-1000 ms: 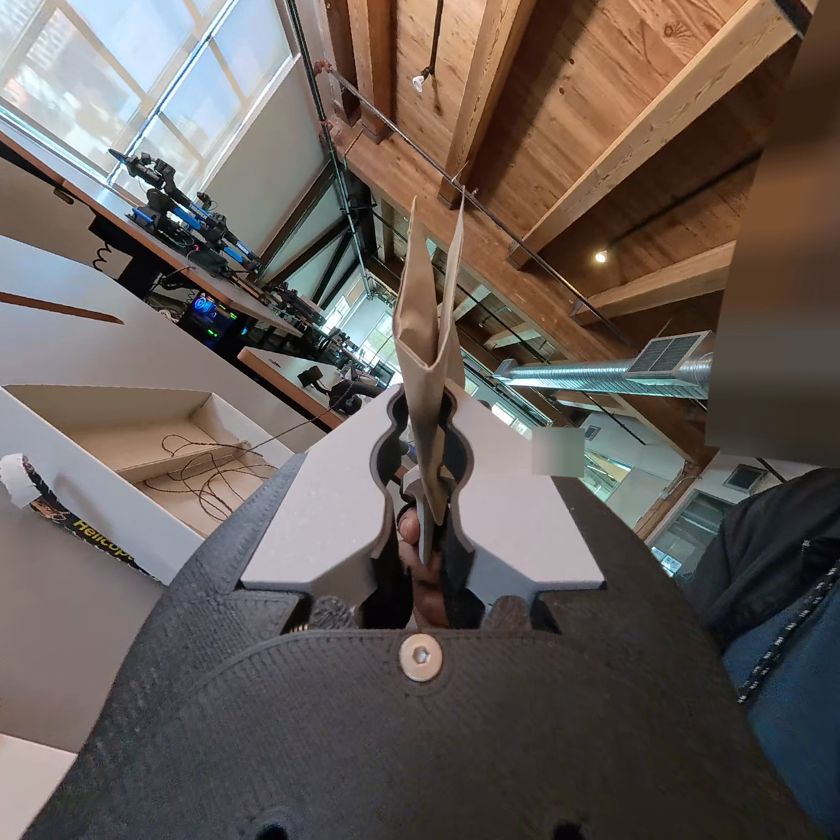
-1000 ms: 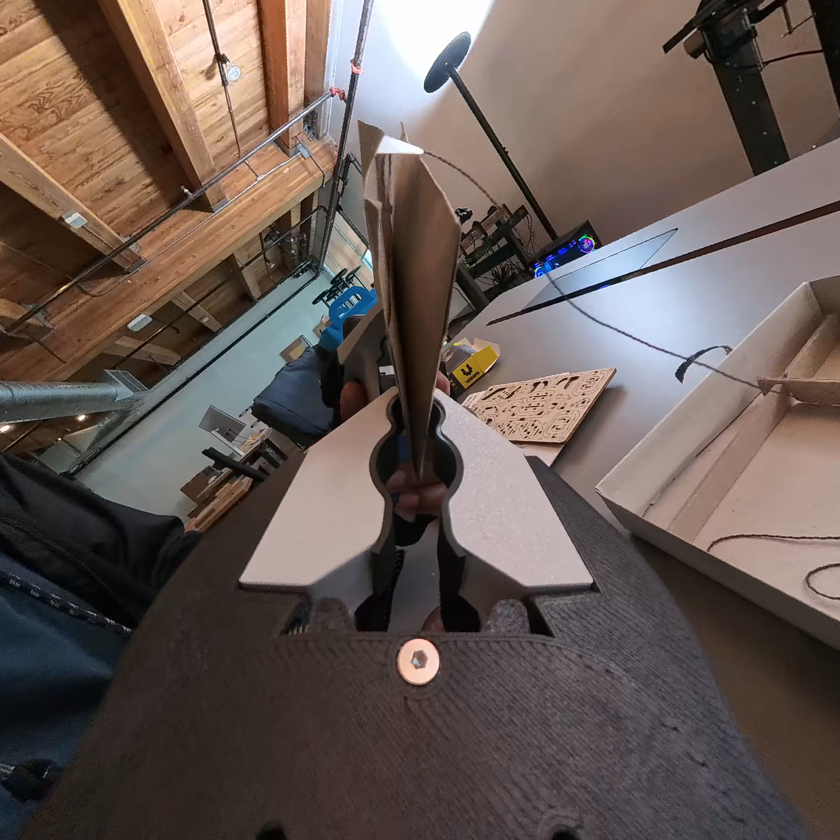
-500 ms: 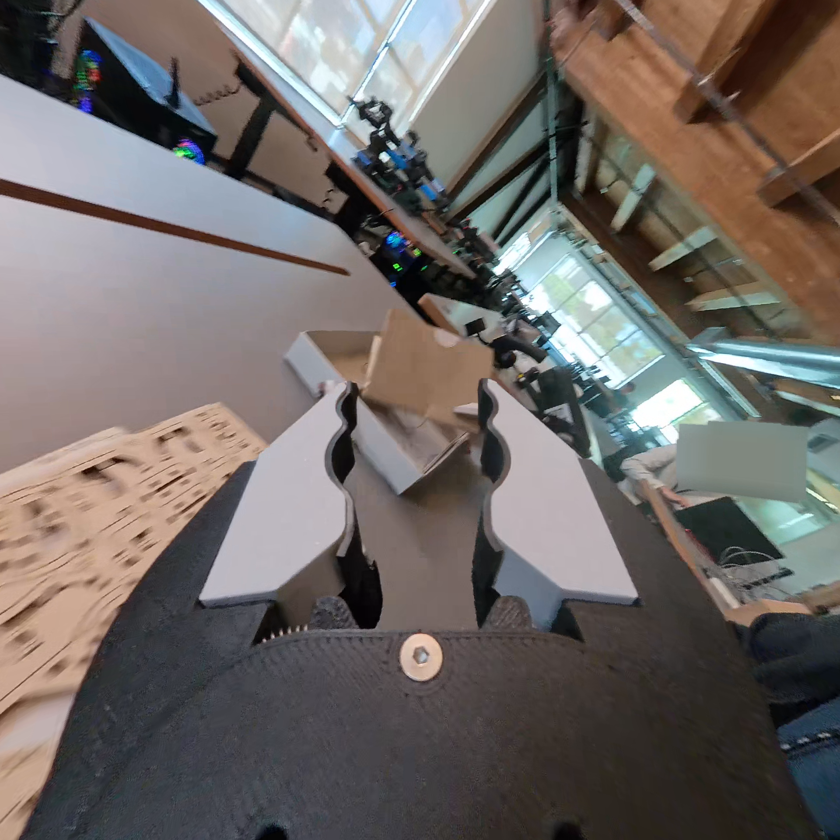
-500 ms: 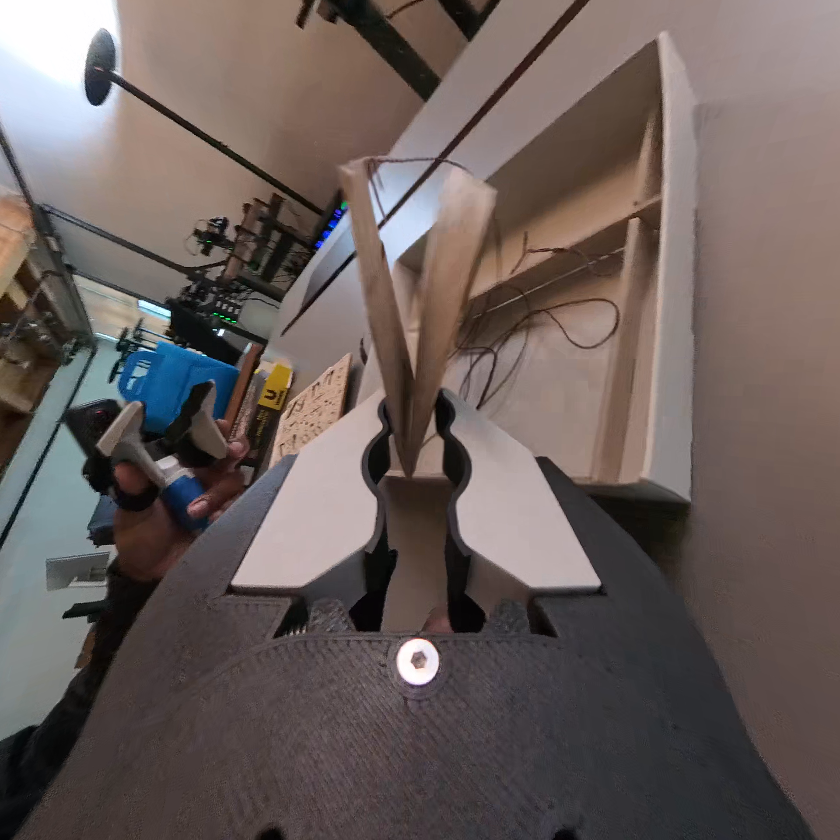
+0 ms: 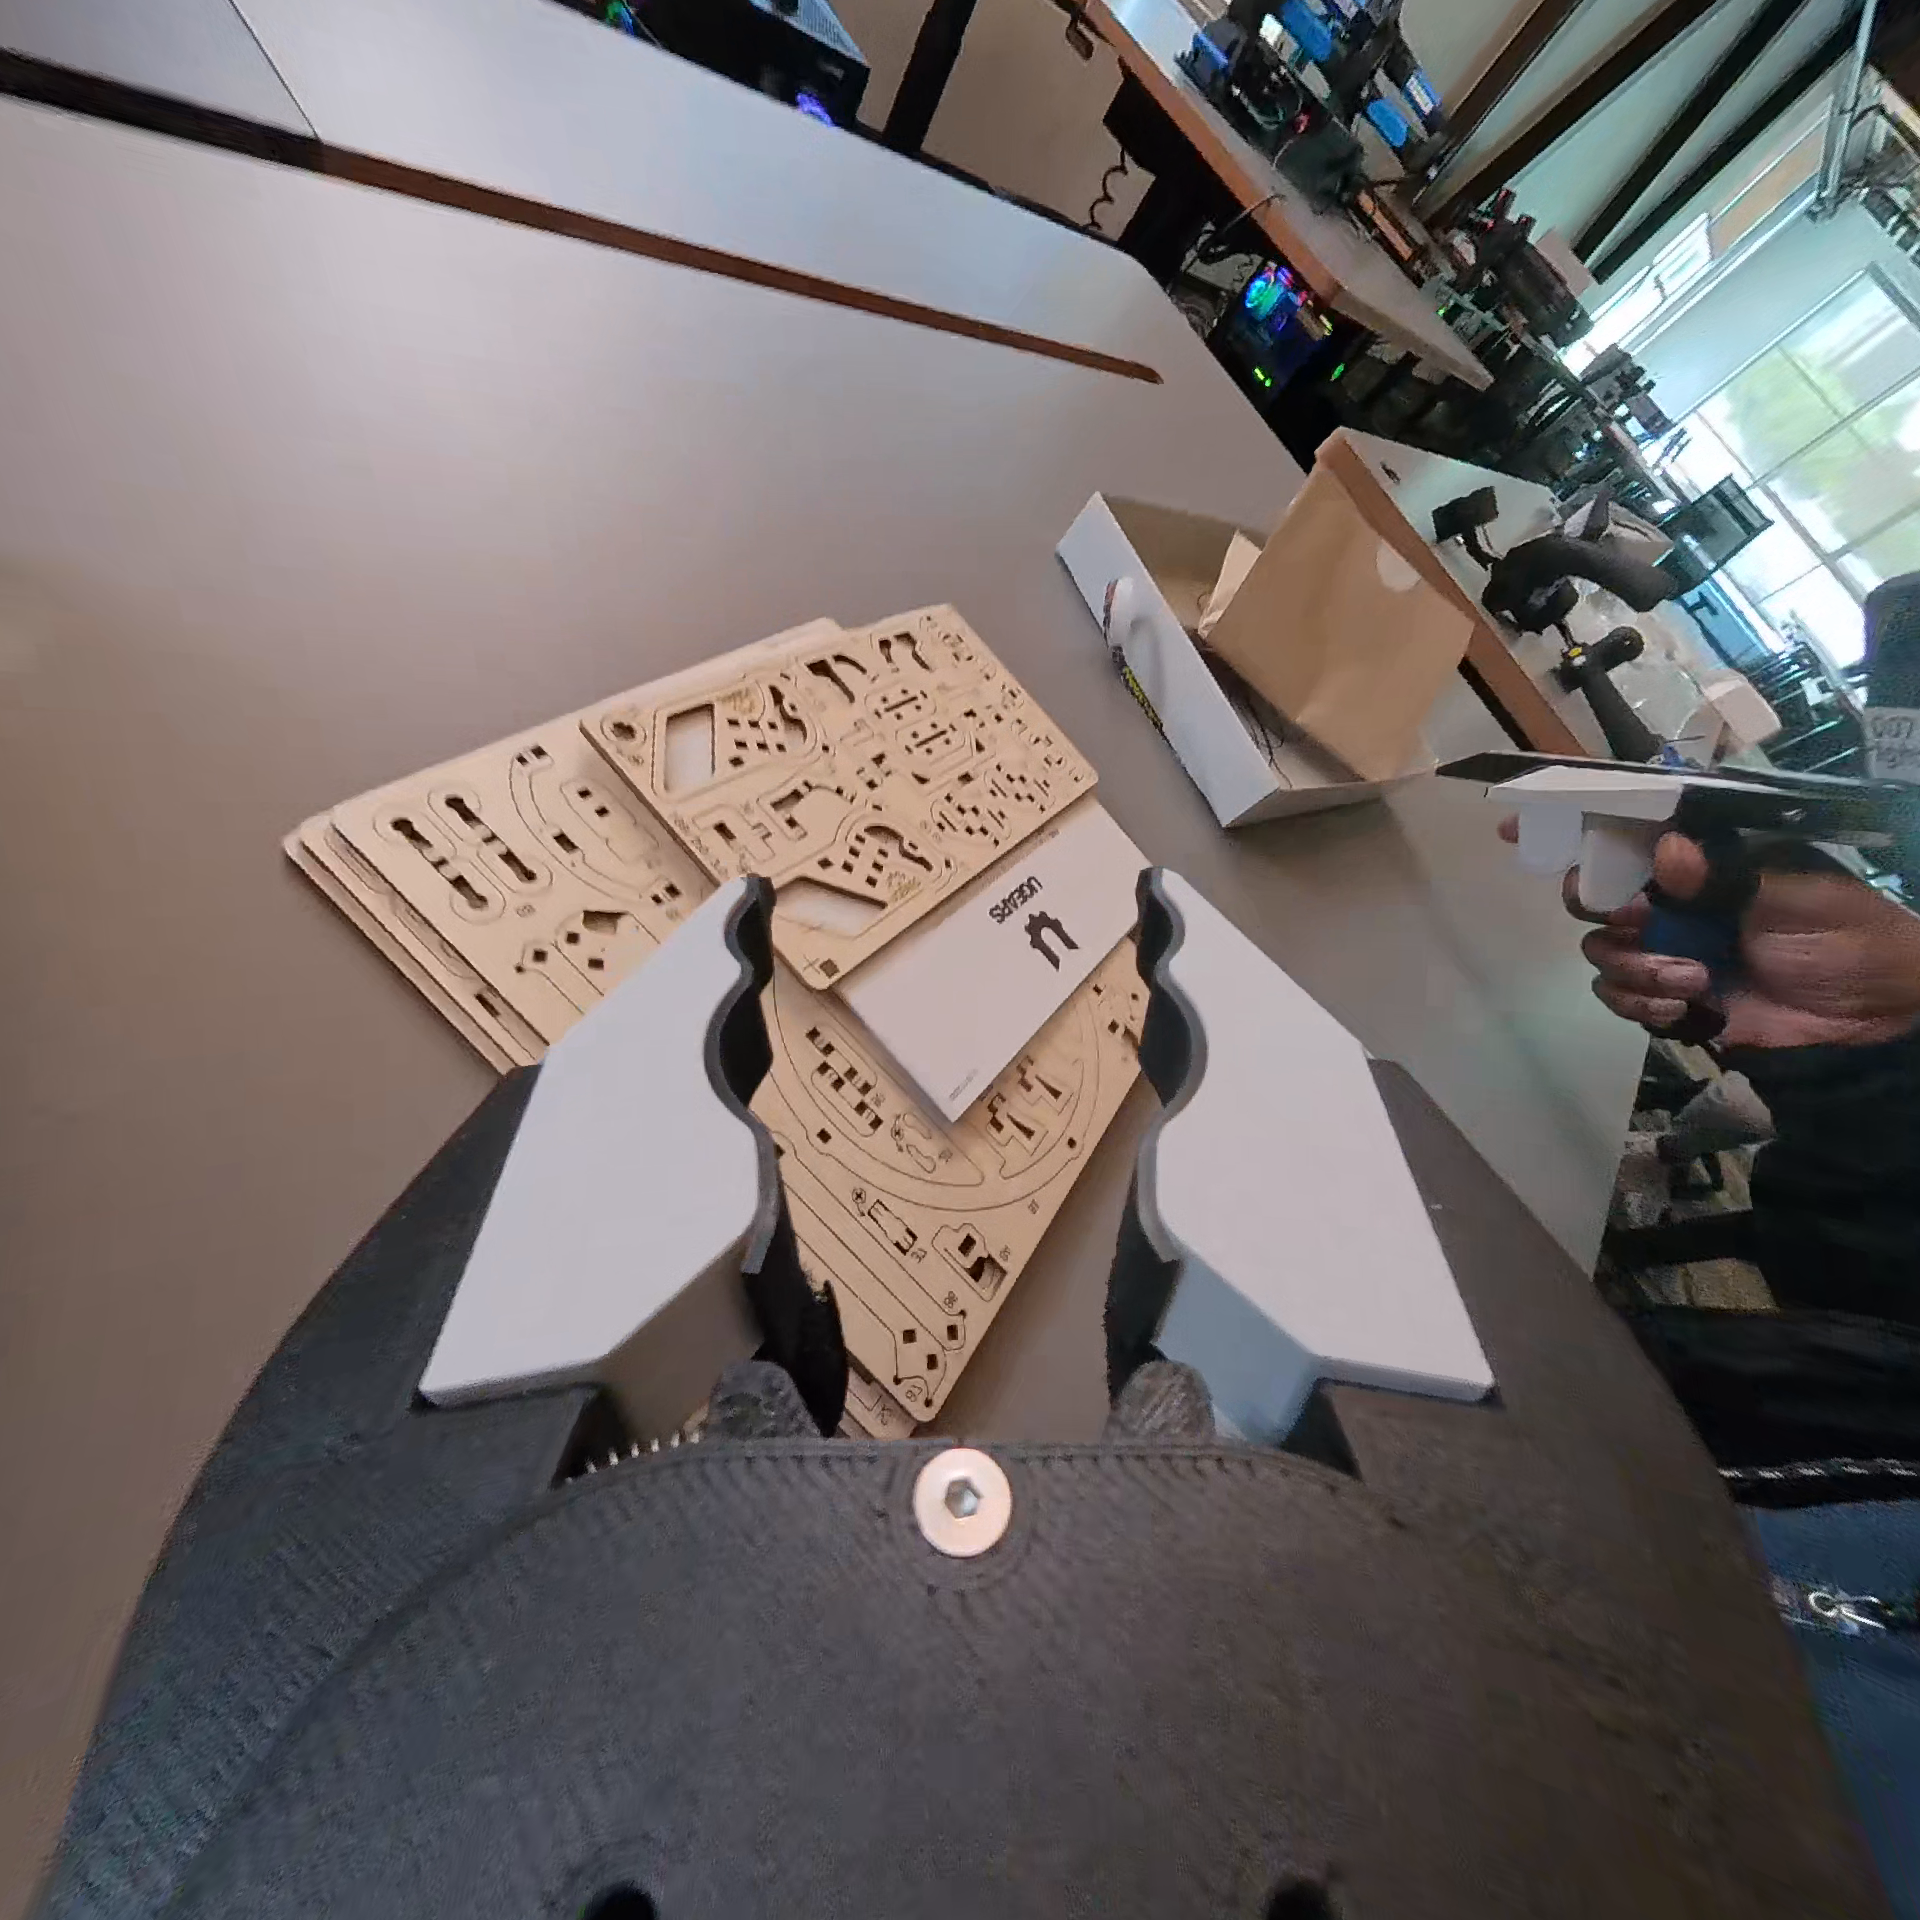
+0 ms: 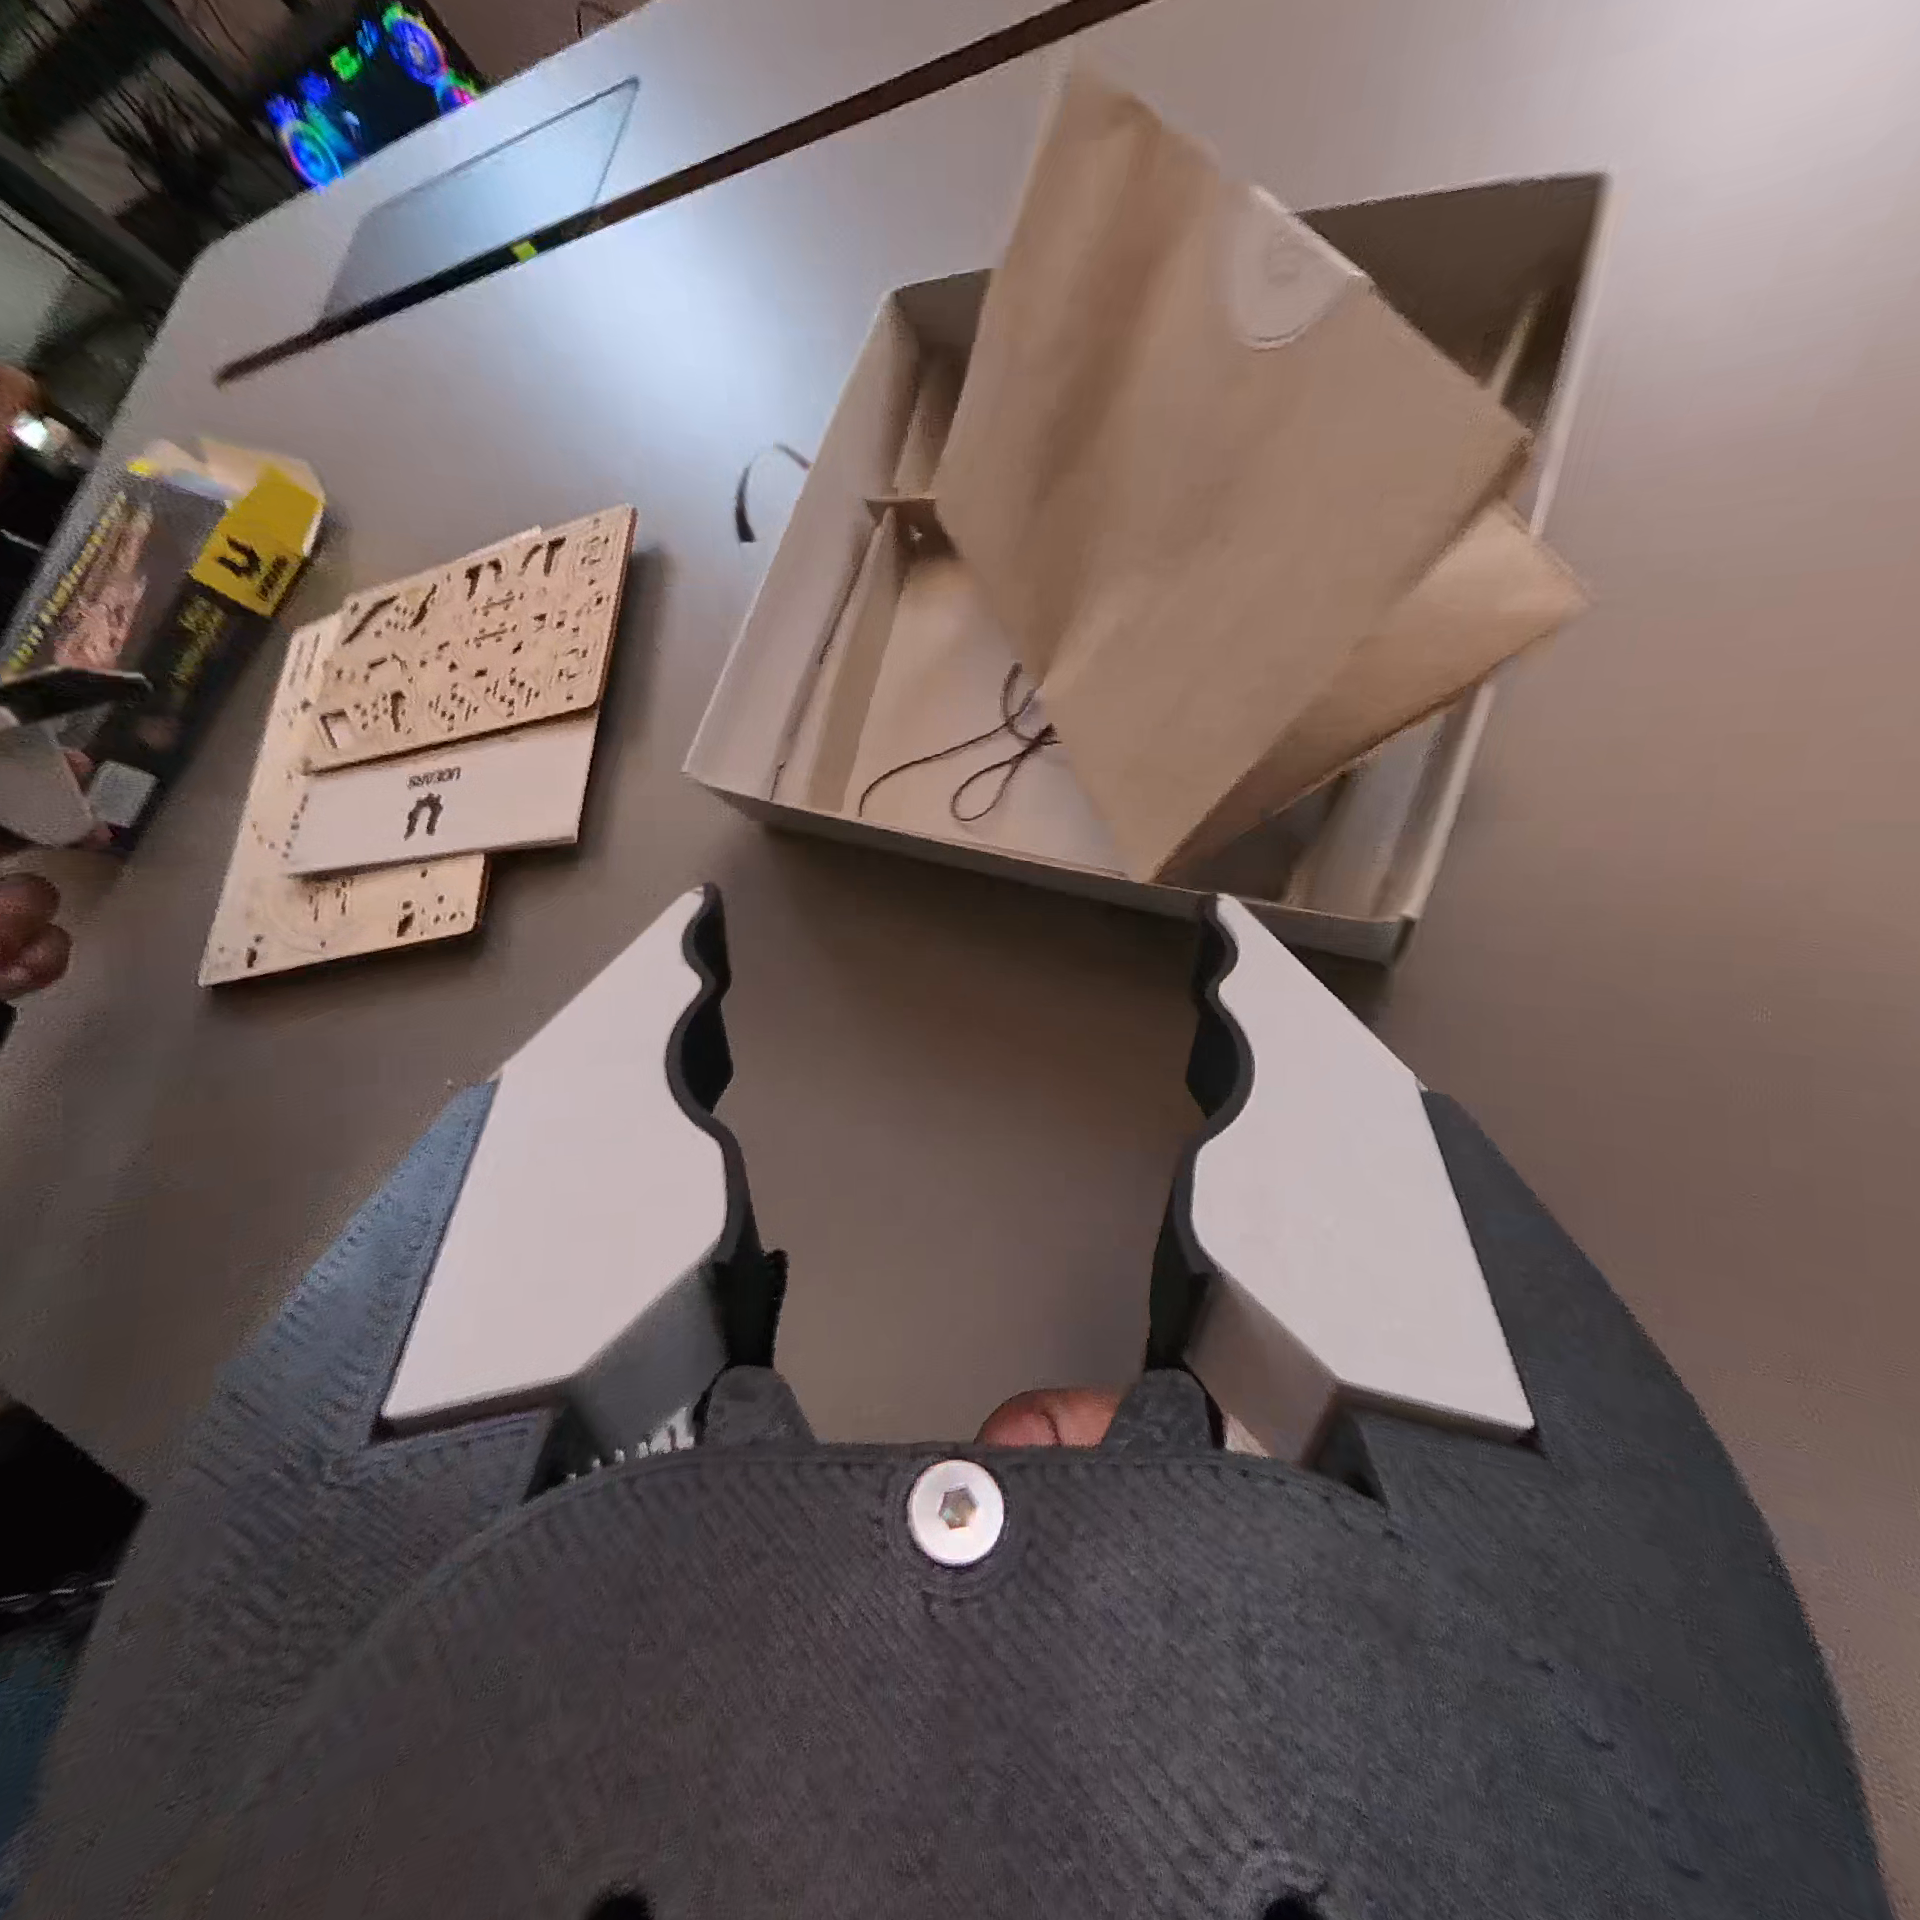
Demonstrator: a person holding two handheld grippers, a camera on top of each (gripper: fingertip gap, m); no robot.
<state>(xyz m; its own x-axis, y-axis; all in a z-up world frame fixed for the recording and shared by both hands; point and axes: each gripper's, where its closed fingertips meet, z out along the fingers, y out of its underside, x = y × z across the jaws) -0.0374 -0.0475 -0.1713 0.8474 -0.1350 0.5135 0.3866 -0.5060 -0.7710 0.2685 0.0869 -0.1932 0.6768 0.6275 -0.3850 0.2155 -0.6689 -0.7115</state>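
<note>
My left gripper [image 5: 951,883] is open and empty, just above a stack of laser-cut wooden sheets [image 5: 831,758] and a white booklet [image 5: 997,956] lying on them. My right gripper [image 6: 958,899] is open and empty, just short of the near wall of an open white box [image 6: 935,831]. A folded brown paper bag [image 6: 1195,499] leans in that box, free of both grippers. The bag [image 5: 1340,623] and box [image 5: 1174,686] also show in the left wrist view, with the right gripper [image 5: 1475,779] in a hand to their right.
A dark string [image 6: 977,769] lies in the box. The wooden sheets [image 6: 468,634] and booklet [image 6: 436,800] lie left of the box. A dark carton with a yellow flap [image 6: 177,582] stands farther left. The grey table's [image 5: 416,468] edge runs along the right, with desks beyond.
Both grippers were shut on the folded bag, held up in the air. The left let go and swung down over the sheets. The right carried the bag to the box and opened, leaving it there.
</note>
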